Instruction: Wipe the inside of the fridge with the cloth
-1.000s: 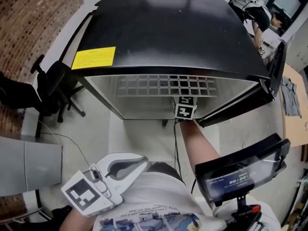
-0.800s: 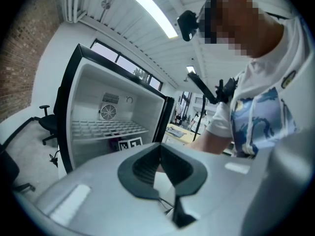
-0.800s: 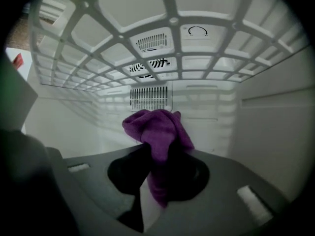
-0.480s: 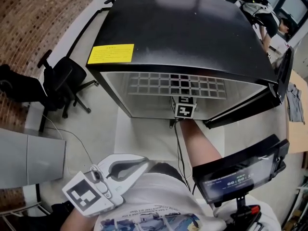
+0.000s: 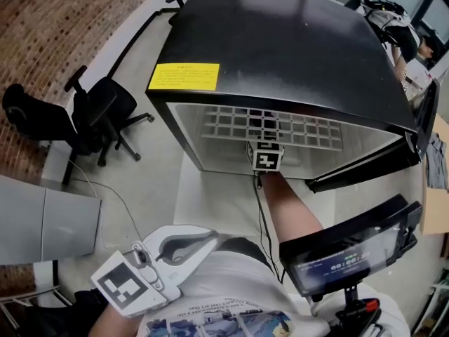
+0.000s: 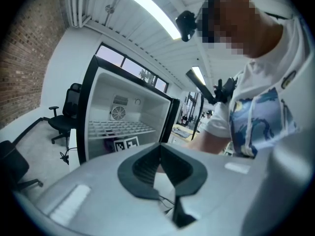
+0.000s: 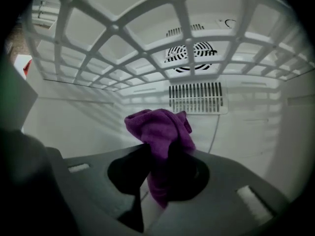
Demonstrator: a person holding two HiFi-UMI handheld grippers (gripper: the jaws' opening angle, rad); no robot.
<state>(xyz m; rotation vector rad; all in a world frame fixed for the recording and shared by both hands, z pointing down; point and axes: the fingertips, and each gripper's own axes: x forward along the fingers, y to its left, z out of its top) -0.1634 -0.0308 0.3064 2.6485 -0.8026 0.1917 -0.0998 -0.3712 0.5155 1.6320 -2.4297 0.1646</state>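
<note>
Cloth (image 7: 157, 127): crumpled purple, pinched by right hand-held gripper (image 7: 165, 149) | left hand-held gripper (image 6: 160, 149): closed, empty

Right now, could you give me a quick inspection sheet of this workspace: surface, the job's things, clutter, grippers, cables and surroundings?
Surface: white inside of the fridge, with a wire shelf overhead and a fan grille on the back wall.
Job's things: purple cloth, bunched up in front of the back wall; whether it touches a wall cannot be told.
Clutter: nothing seen inside the fridge.
Grippers: right gripper shut on the cloth, inside the fridge; left gripper shut and empty, outside near the person's chest.
Cables: thin cable on the floor left of the fridge; another beside the right forearm.
Surroundings: black office chair, brick wall, small screen.
</note>
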